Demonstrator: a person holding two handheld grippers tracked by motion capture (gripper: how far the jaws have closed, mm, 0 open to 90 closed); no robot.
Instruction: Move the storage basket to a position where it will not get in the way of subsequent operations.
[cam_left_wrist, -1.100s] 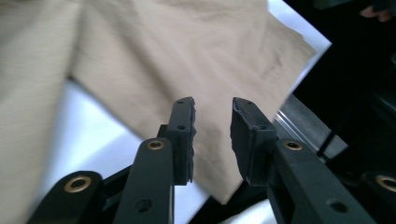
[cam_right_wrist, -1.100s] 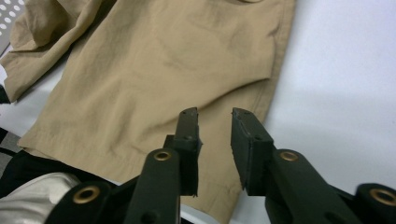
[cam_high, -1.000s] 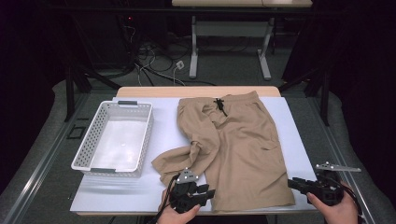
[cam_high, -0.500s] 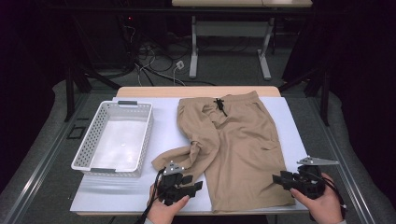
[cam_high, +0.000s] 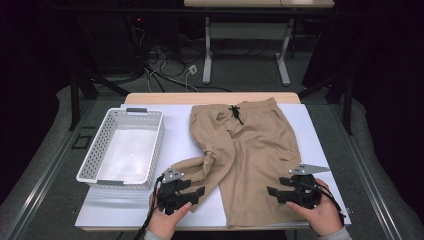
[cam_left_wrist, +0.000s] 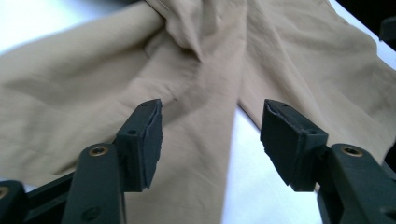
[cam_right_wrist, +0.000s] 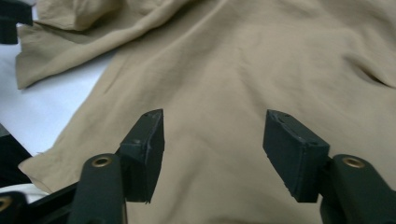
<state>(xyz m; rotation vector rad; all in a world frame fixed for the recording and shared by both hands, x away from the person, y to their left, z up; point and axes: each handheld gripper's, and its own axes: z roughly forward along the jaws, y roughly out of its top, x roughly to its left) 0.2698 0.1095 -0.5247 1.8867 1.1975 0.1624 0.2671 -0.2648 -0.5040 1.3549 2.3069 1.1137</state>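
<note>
Both claws have slid left since a sec ago, jaws just been opening. Left claw spread, nothing pinched, by the bunched leg of the tan cotton drawstring shorts, lying on white-topped bench. Right claw spread over the hem.

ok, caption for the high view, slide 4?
Both grippers, left and right, open at the hem of tan shorts beside a white basket.
</note>
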